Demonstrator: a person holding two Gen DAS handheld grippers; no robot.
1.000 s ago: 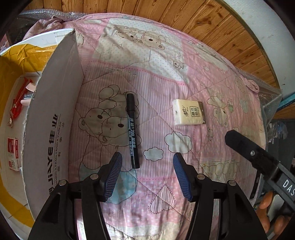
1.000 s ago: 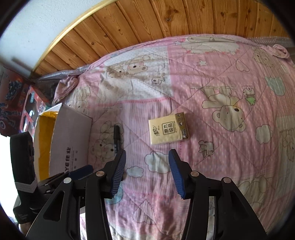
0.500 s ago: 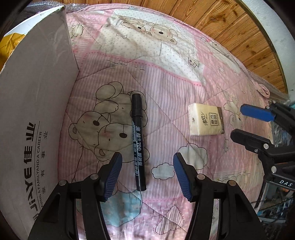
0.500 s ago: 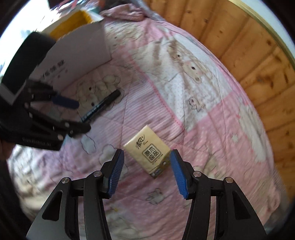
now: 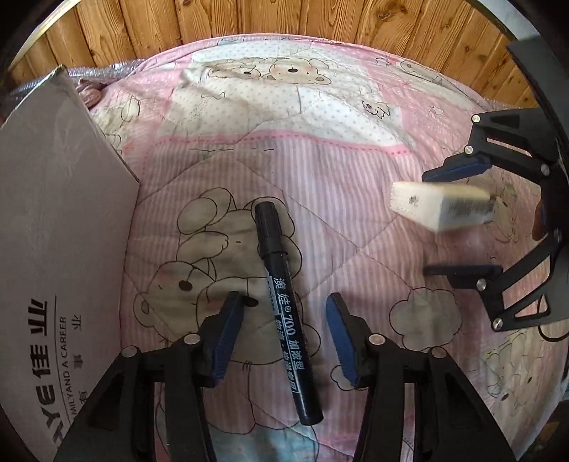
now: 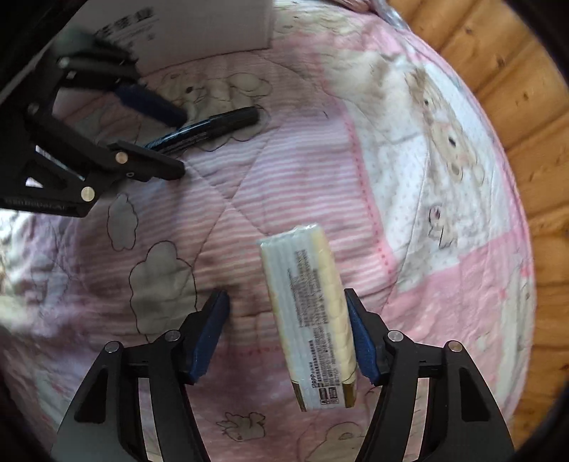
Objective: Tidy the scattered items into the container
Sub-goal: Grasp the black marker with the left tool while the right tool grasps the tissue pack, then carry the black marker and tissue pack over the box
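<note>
A black marker (image 5: 284, 312) lies on the pink bear quilt, and my left gripper (image 5: 282, 298) is open with one finger on each side of its barrel, not touching it. A cream tissue pack (image 6: 309, 312) stands tipped on its long edge between the fingers of my open right gripper (image 6: 284, 296). It leans against the right-hand pad, with a wide gap to the other pad. In the left wrist view the tissue pack (image 5: 441, 206) is blurred inside the right gripper (image 5: 426, 224). The right wrist view shows the marker (image 6: 209, 128) under the left gripper (image 6: 179, 142).
A grey cardboard box flap (image 5: 53, 248) with printed lettering rises just left of the left gripper; the box's inside is out of view. The same flap (image 6: 199, 21) is at the top of the right wrist view. A wooden plank wall (image 5: 249, 21) borders the quilt (image 5: 320, 160).
My left gripper came down and forward until its fingers straddle the marker. My right gripper closed in on the tissue pack, which went from lying flat to standing on edge against one pad.
</note>
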